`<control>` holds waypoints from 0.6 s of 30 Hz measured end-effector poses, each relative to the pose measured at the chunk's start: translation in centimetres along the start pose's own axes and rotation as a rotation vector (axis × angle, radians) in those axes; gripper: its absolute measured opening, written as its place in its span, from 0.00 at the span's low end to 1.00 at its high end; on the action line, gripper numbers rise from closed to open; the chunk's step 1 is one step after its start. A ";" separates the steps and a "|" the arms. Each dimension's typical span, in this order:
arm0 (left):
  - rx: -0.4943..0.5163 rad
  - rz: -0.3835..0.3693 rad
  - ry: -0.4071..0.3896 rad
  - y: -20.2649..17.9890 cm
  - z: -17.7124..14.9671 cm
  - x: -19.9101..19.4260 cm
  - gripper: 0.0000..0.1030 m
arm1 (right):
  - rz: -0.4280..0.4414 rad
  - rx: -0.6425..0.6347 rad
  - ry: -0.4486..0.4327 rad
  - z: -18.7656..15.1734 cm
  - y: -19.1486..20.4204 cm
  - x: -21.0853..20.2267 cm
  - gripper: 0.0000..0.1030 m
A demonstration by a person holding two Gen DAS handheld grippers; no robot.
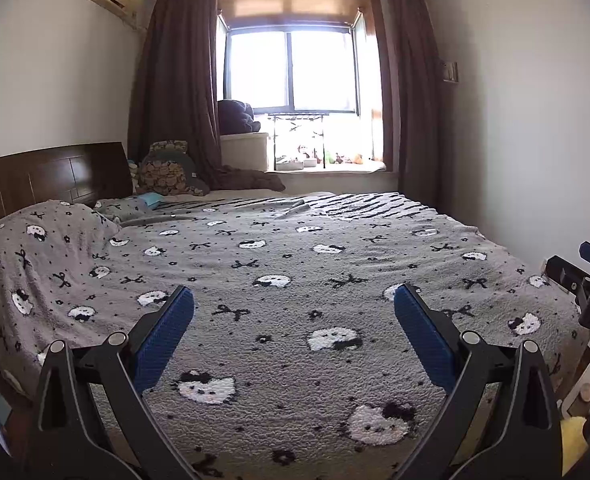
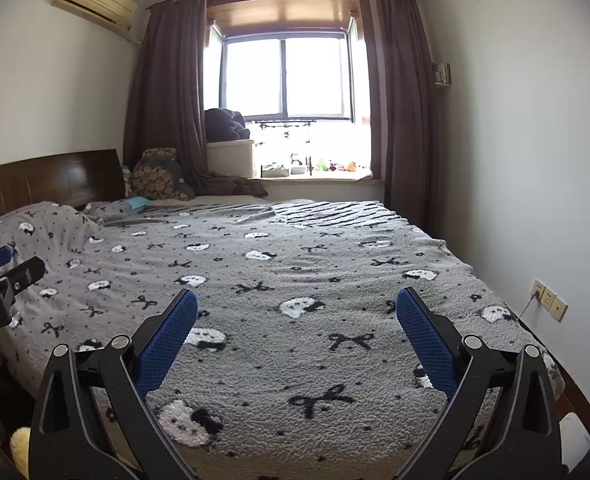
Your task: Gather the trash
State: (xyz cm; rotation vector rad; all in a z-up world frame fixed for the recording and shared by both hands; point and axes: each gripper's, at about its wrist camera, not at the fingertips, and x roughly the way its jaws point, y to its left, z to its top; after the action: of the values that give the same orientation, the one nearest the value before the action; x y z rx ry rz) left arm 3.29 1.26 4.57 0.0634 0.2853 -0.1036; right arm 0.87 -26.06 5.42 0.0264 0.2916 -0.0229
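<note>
Both grippers hang above the foot of a bed, side by side, looking along it toward the window. The left gripper (image 1: 293, 300) has its blue-padded fingers (image 1: 167, 336) spread wide with nothing between them, only the grey fleece blanket (image 1: 295, 264) patterned with white cat faces and black bows. The right gripper (image 2: 297, 304) is spread just as wide and is likewise empty; in the left wrist view part of it shows at 3 o'clock, at the frame's edge, and in the right wrist view the left gripper's tip shows at 9 o'clock. As for trash, the only candidate is a small light-blue item (image 2: 139, 203) lying on the bed at the far left, about 10 o'clock from the grippers, just below the dark wooden headboard (image 2: 47, 180) and near a brown patterned cushion (image 2: 155, 178); it is too small to tell what it is. A zebra-striped cloth (image 2: 335, 214) lies across the far end of the blanket at about 12 o'clock. Beyond it the window (image 2: 285, 76) stands bright between dark brown curtains (image 2: 167, 92), with small figurines (image 2: 323, 165) lined along the sill and a dark bundle of fabric (image 2: 225, 124) on a white box (image 2: 231, 158) at the sill's left end. An air conditioner (image 2: 95, 0) hangs on the wall at 11 o'clock. On the right wall, at 3 o'clock in the right wrist view, wall sockets (image 2: 549, 300) sit with a cable plugged in. A yellow fluffy thing (image 1: 573, 436) shows low beside the bed.
</note>
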 end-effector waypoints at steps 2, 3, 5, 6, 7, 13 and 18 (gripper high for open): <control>0.000 0.001 0.000 0.0 0.0 0.0 0.92 | 0.001 0.002 0.000 0.0 0.0 0.0 0.97; -0.001 0.001 0.000 0.0 0.0 0.0 0.92 | 0.001 0.002 0.000 0.0 0.0 0.0 0.97; 0.000 -0.001 0.000 0.0 0.0 0.0 0.92 | 0.001 0.002 0.000 0.0 0.0 0.0 0.97; 0.001 -0.001 0.000 0.0 -0.1 0.0 0.92 | 0.000 0.004 -0.001 0.0 0.0 0.0 0.97; 0.002 -0.001 0.001 0.0 0.0 0.0 0.92 | 0.000 0.005 -0.002 0.0 -0.1 0.0 0.97; -0.003 0.006 0.004 0.0 -0.1 0.0 0.92 | 0.000 0.007 -0.002 0.0 0.0 0.0 0.97; -0.004 0.007 0.002 0.0 -0.1 -0.1 0.92 | 0.003 0.011 -0.002 0.0 0.0 0.0 0.97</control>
State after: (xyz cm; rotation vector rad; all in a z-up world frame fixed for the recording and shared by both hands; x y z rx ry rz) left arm 3.20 1.25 4.45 0.0603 0.2869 -0.0960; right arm 0.81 -26.04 5.39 0.0376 0.2894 -0.0217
